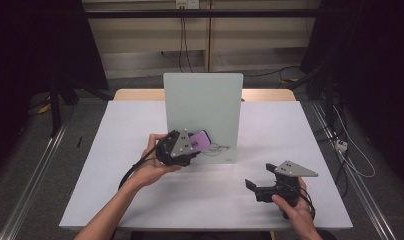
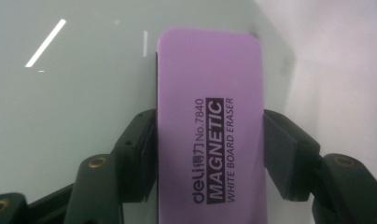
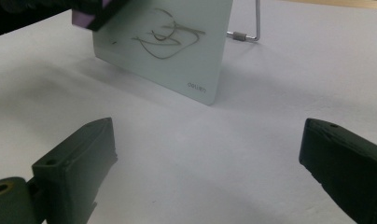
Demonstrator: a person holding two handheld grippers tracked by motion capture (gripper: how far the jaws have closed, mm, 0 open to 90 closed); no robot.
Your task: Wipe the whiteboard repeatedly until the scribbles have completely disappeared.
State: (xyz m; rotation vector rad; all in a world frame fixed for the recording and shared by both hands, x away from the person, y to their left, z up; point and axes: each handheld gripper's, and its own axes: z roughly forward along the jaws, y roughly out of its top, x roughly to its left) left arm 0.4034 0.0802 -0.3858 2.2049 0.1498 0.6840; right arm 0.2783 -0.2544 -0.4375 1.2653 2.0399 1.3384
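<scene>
Where glossy pale board (image 1: 205, 107) stands, rounded matte purple eraser (image 2: 210, 135) against it.

Print on the eraser and the board

The purple eraser (image 2: 210, 135) carries black print running along its length: the brand "deli" with two Chinese characters, "No.7840", "MAGNETIC" in light letters on a black bar, and under it "WHITE BOARD ERASER". The small standing whiteboard (image 3: 177, 51) bears a faint "deli" mark, seen upside down, at one lower corner; the dark pen scribble on its face spells nothing readable.
</scene>
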